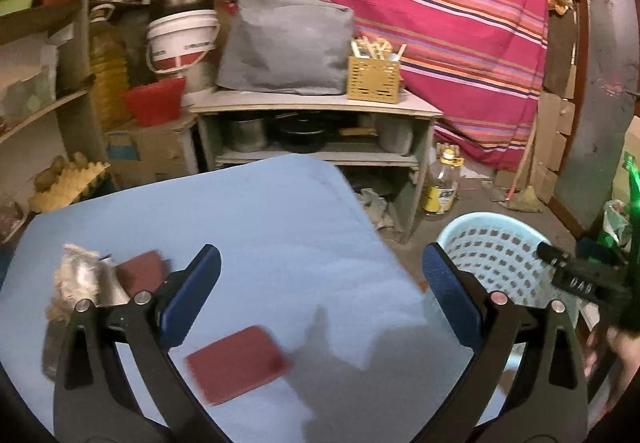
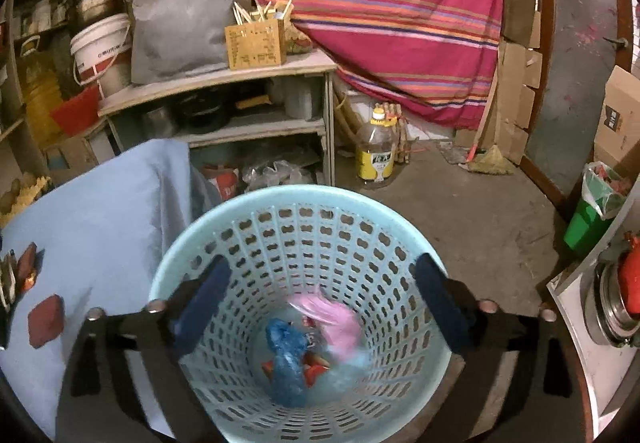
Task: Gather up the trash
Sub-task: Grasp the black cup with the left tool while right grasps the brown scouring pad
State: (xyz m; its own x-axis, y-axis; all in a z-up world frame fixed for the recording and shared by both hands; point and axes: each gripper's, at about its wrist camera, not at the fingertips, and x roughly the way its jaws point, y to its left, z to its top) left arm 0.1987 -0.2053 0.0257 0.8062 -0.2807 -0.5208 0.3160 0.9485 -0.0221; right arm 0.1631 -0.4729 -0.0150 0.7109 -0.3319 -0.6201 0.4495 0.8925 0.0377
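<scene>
My left gripper is open and empty above a table under a blue cloth. A dark red square piece lies on the cloth just below it. Another red piece and a crumpled whitish wrapper lie at the left. My right gripper is open and empty over a light blue perforated basket, which also shows in the left wrist view. In the basket lie a pink bag, a blue bag and red scraps. The right gripper's body shows in the left wrist view.
A grey shelf unit with pots, a grey bag and a yellow utensil box stands behind the table. An oil bottle stands on the concrete floor. A striped red cloth hangs behind. A green bin is at the right.
</scene>
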